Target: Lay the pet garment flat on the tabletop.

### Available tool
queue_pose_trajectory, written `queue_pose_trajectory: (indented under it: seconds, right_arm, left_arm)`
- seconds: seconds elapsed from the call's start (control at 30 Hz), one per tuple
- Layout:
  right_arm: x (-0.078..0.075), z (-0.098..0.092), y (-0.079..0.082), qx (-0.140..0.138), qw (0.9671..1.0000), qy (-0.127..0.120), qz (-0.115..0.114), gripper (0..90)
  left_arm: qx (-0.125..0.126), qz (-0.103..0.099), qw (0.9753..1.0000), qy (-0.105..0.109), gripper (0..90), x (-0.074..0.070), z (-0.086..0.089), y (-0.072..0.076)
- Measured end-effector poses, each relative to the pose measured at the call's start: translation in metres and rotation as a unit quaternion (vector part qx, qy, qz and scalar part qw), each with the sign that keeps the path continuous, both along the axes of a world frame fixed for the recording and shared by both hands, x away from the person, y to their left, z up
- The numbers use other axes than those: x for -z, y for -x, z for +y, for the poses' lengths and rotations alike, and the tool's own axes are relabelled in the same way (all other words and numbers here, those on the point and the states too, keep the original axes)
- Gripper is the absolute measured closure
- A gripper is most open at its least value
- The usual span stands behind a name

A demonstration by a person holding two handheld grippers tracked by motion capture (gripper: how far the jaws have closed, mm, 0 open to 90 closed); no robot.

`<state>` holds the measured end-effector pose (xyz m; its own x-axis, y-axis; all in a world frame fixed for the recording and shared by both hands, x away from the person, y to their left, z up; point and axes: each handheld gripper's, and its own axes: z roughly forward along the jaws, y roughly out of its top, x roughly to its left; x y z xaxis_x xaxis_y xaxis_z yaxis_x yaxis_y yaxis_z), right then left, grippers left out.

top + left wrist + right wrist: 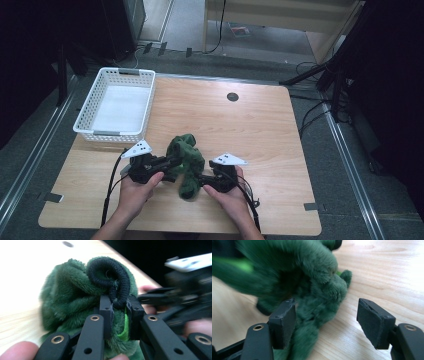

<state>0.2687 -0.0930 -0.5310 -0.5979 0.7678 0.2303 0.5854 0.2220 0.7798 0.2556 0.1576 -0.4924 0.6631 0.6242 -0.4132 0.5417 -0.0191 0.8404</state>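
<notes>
Green plush cloth point(75, 305) is pinched at its black elastic cuff point(112, 282) by our left gripper point(175, 161), jaws nearly closed, likely to anchor it. Our right gripper point(327, 320) gapes wide with nothing held, one pad brushing the fur. Both hands sit low near the desk's point(260, 125) front edge, the white basket point(116, 104) at the far left corner.

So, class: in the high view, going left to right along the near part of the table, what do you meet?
Left gripper → green plush fabric → right gripper, its grey plate further right.
</notes>
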Motion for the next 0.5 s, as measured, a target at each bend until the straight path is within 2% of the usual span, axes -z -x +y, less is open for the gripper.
queue_pose_trajectory:
  seconds: [0.03, 0.07, 0.1, 0.13, 0.17, 0.2, 0.3, 0.33, 0.43, 0.5]
  right_arm:
    - [0.000, 0.000, 0.000, 0.000, 1.0000, 0.000, 0.000, 35.7]
    - [0.003, 0.004, -0.001, 0.005, 0.9999, 0.013, -0.001, 42.8]
    - [0.005, 0.004, -0.002, 0.000, 0.9999, 0.011, -0.002, 69.9]
    - [0.005, 0.004, -0.002, 0.000, 0.9999, 0.011, -0.002, 69.9]
    - [0.005, 0.003, -0.003, -0.007, 0.9999, 0.006, 0.004, 77.4]
    - [0.004, 0.001, -0.005, -0.014, 0.9998, -0.002, 0.015, 81.1]
    - [0.002, -0.010, -0.008, -0.021, 0.9981, -0.029, 0.051, 83.6]
    - [0.001, -0.019, -0.010, -0.010, 0.9973, -0.036, 0.063, 83.6]
    - [0.000, -0.030, -0.012, 0.004, 0.9965, -0.047, 0.070, 83.0]
    - [-0.001, -0.038, -0.014, 0.022, 0.9960, -0.049, 0.072, 77.0]
  left_arm:
    - [0.016, -0.001, 0.9999, 0.006, 77.8, -0.002, -0.001, 0.001]
    - [0.021, -0.005, 0.9997, 0.007, 77.5, -0.004, -0.002, 0.002]
    - [0.014, -0.013, 0.9998, 0.007, 76.6, -0.007, 0.000, 0.003]
    - [0.014, -0.013, 0.9998, 0.007, 75.8, -0.007, 0.000, 0.003]
    - [0.000, -0.016, 0.9999, 0.005, 75.8, -0.008, 0.003, 0.003]
    - [-0.020, -0.023, 0.9995, -0.005, 74.5, -0.008, 0.006, 0.003]
    - [-0.075, -0.022, 0.9968, -0.015, 73.4, -0.007, 0.022, -0.001]
    - [-0.091, -0.020, 0.9955, -0.014, 73.3, -0.006, 0.027, -0.002]
    - [-0.124, -0.013, 0.9921, -0.010, 73.3, -0.005, 0.043, -0.006]
    - [-0.130, -0.012, 0.9913, -0.012, 73.2, -0.004, 0.048, -0.007]
